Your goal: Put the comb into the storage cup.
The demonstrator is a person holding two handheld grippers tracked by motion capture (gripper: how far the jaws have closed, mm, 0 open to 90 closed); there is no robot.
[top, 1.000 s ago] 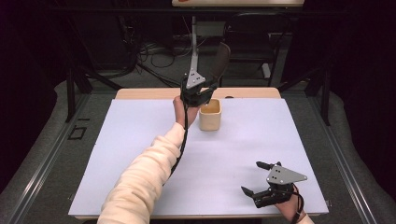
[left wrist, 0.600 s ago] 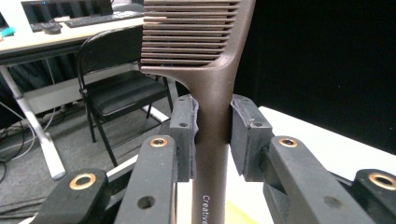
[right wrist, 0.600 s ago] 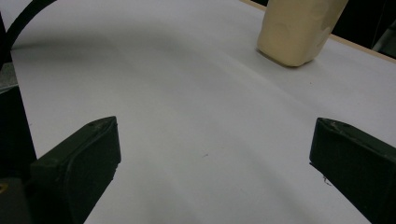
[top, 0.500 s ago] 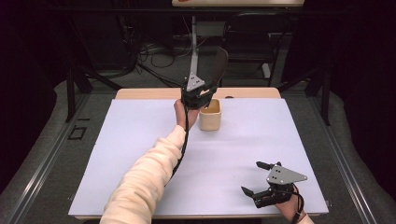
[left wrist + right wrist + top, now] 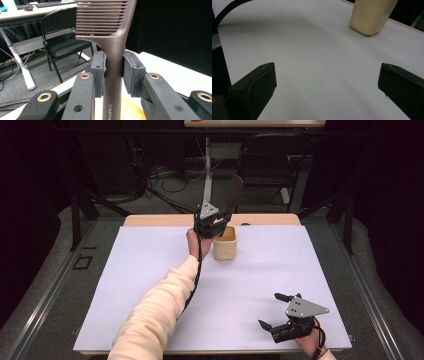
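Currently: one dark brown plastic comb [image 5: 110, 37], clamped by its handle between the pads of the left tongs [image 5: 113, 72], teeth end raised, directly above one pale yellow plastic cup [image 5: 224, 242] at the far middle of the white-covered bench [image 5: 125, 285]. Lifting appears done; lowering the comb into the cup and releasing remain. Right tongs [image 5: 280, 312], spread wide and empty, rest near the bench's front right corner. Against the earlier frame, the comb stands more upright, closer over the cup; the right tongs are unchanged.

Dark room, folding chair [image 5: 270, 167], grey floor [image 5: 45, 285]
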